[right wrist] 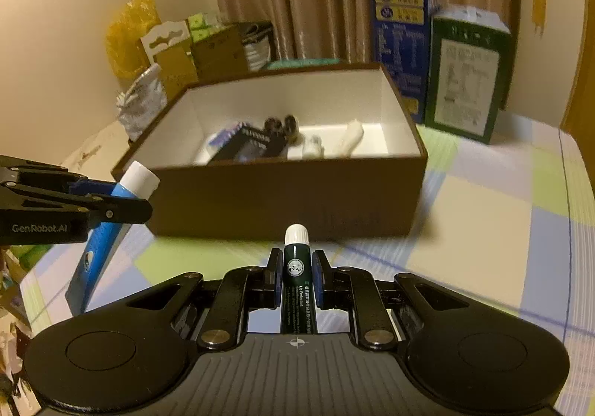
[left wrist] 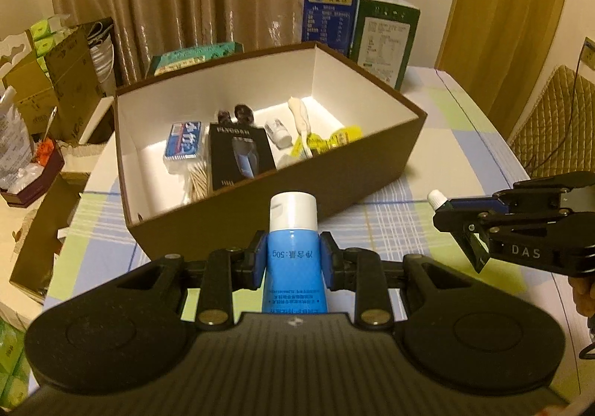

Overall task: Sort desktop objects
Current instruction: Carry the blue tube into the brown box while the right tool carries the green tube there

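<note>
Between the blue pads of your left gripper (left wrist: 293, 260), seen from the left wrist camera, sits a blue tube (left wrist: 292, 260) with a white cap, clenched around its body and pointing cap-first toward the brown box (left wrist: 260, 200). That box stands just ahead on the checked tablecloth (left wrist: 465, 163), open at the top, white inside. Its floor holds a black carton (left wrist: 240, 155), a blue-and-white packet (left wrist: 184, 141), a bundle of cotton swabs (left wrist: 197, 180), a small white bottle (left wrist: 278, 131) and some yellow packets (left wrist: 334, 139). Off to your right, the right gripper (left wrist: 452, 209) comes in from the side, its fingers closed on a small tube whose white cap (left wrist: 435, 197) pokes out.

From the right wrist camera, your right gripper (right wrist: 295, 278) grips a slim dark green tube (right wrist: 295, 278) with a white cap, held upright in the frame and aimed at the near wall of the brown box (right wrist: 282, 196). The box contents are blurred here. At the left edge your left gripper (right wrist: 111, 200) shows side-on, holding the blue tube (right wrist: 108, 230) tilted, its cap close to the box's near corner. Behind the box stand a blue carton (right wrist: 399, 29) and a green carton (right wrist: 468, 77), side by side.
</note>
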Demonstrator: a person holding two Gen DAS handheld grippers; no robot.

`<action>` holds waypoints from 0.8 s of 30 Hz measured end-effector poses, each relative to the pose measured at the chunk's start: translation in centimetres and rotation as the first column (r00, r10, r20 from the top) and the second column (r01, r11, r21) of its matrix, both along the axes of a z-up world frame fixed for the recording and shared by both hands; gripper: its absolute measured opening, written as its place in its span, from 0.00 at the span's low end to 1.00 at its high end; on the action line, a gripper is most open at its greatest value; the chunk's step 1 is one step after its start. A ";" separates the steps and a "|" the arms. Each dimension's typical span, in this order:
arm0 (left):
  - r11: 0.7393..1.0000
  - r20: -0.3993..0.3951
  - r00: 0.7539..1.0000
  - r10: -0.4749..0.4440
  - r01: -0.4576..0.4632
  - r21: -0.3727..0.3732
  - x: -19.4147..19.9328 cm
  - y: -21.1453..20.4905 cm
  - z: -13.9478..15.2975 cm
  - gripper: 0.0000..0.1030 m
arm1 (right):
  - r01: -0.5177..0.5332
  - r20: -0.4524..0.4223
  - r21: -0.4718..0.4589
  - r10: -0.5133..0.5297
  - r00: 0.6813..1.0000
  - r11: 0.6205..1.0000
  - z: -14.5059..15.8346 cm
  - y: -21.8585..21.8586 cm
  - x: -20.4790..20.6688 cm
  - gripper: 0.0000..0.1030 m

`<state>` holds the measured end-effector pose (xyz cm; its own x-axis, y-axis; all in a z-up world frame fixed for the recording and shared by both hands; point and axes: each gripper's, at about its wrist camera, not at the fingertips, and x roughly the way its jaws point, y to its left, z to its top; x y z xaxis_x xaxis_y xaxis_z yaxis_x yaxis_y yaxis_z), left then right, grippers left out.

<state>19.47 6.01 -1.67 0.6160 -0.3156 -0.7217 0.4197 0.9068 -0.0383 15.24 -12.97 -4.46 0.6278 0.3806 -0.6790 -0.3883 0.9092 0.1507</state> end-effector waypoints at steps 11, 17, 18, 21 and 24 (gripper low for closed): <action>1.000 0.059 0.998 0.015 -0.015 -0.003 2.1 0.3 2.0 0.24 | -0.031 0.049 0.012 0.030 0.998 0.999 1.9 1.0 2.7 0.13; 1.000 0.081 0.996 0.021 -0.021 0.000 3.6 0.5 2.8 0.24 | -0.036 0.069 0.027 0.034 0.997 0.999 3.0 1.2 4.8 0.13; 1.000 0.084 0.996 0.024 -0.024 -0.001 4.0 0.6 2.8 0.24 | -0.036 0.074 0.028 0.034 0.997 0.999 3.2 1.3 5.3 0.13; 0.999 0.098 0.994 0.038 -0.038 -0.001 5.1 0.9 3.2 0.24 | -0.036 0.086 0.037 0.032 0.996 0.999 3.8 1.4 6.4 0.13; 0.999 0.115 0.992 0.051 -0.052 0.000 6.2 1.3 3.6 0.24 | -0.038 0.091 0.046 0.034 0.995 0.998 4.2 1.6 7.4 0.13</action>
<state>25.67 7.28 1.97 0.7103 -0.2790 -0.6463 0.3740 0.9274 0.0106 22.67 -11.35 -0.25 0.6709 0.4347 -0.6007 -0.4348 0.8869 0.1563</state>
